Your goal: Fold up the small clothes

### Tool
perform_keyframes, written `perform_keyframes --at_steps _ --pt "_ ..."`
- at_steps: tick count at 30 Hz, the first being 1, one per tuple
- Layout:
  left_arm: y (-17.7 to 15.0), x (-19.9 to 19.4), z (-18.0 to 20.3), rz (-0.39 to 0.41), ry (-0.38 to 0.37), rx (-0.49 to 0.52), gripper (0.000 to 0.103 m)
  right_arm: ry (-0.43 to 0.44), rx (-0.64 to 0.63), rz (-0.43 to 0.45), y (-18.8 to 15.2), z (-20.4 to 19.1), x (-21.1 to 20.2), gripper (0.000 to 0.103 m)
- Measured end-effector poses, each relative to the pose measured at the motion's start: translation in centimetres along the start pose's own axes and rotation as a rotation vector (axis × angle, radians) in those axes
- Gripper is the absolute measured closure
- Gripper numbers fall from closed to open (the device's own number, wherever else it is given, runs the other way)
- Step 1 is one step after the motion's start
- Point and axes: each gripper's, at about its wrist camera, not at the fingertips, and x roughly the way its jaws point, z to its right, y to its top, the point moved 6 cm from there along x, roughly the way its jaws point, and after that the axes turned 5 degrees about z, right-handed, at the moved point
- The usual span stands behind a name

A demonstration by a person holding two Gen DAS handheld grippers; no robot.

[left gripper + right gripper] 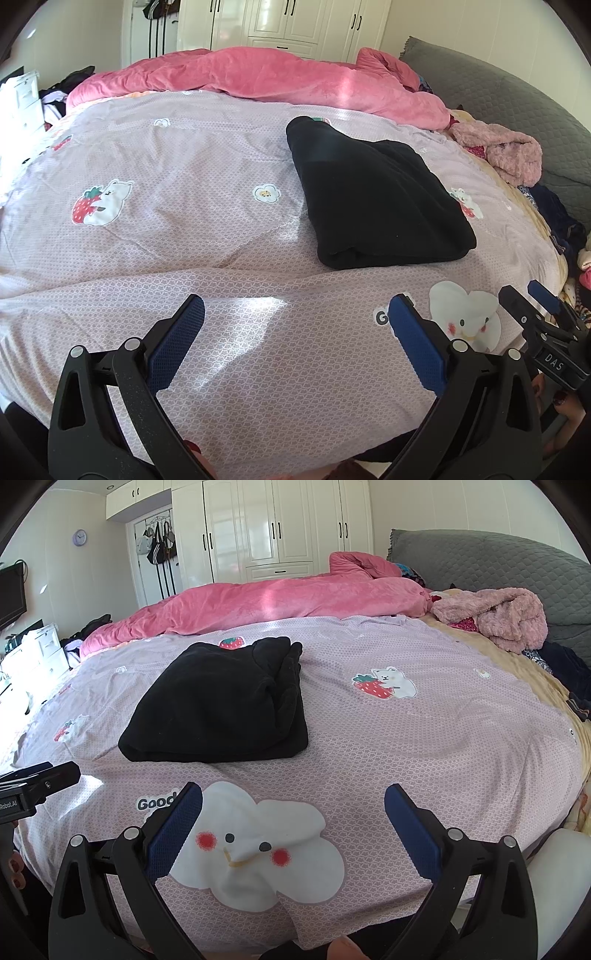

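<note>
A black garment [373, 195] [221, 705] lies folded into a thick rectangle on the lilac patterned bedspread [184, 177] [443, 731]. My left gripper [297, 314] hovers open near the bed's front edge, short of the garment, with nothing between its blue pads. Beside it on the right, my right gripper [293, 801] is also open and empty over a white cloud print, and it shows in the left wrist view [528, 291] at the right edge. The left gripper's tip [40, 775] shows at the left edge of the right wrist view.
A rumpled pink duvet [266, 77] [280, 598] runs along the far side of the bed. A fluffy pink garment [502, 147] [495, 616] and dark clothes [565, 668] are piled at the right by the grey headboard [491, 557]. White wardrobes [273, 528] stand behind.
</note>
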Motion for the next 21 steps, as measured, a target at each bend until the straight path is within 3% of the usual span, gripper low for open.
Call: perform_keyframes --at_steps 21 --pt "-0.04 -0.25 -0.04 -0.003 0.007 0.006 0.009 -0.019 0.004 -0.002 -0.18 0.17 -0.26 0.004"
